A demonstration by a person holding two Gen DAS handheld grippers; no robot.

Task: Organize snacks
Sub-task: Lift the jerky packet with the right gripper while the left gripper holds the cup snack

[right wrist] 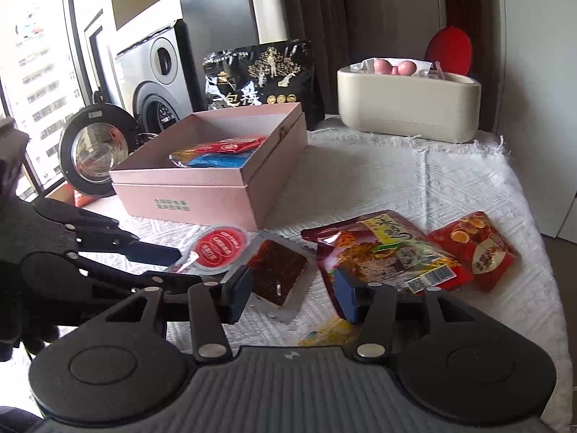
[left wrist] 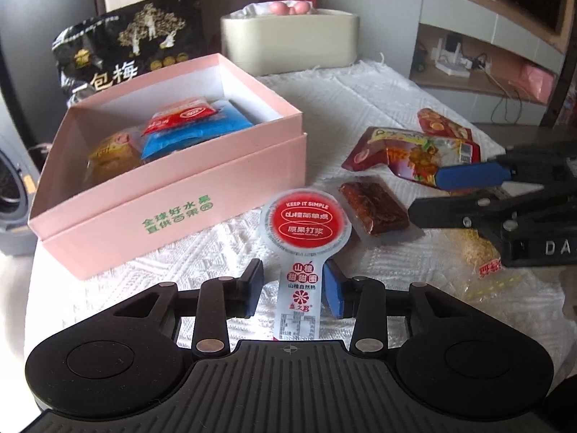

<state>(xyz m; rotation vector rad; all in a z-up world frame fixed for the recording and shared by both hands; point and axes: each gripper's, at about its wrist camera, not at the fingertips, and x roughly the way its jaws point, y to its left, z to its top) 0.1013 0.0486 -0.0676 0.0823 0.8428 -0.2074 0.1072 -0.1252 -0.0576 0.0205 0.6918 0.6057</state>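
On the white-clothed desk, both grippers' fingers are standing open, empty: the left gripper straddling the hawthorn lollipop pack is risking nudging it away while closing.

Left wrist view: set low and close over the white cloth, facing forward and down toward the pink box. Right wrist view: equally low and close, facing the same cloth from further right. Shared by the 2 views: pink box, beige container, black bag, loose snack packets.

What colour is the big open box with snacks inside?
Pink, with green writing on its front. The box shows best in the left wrist view.
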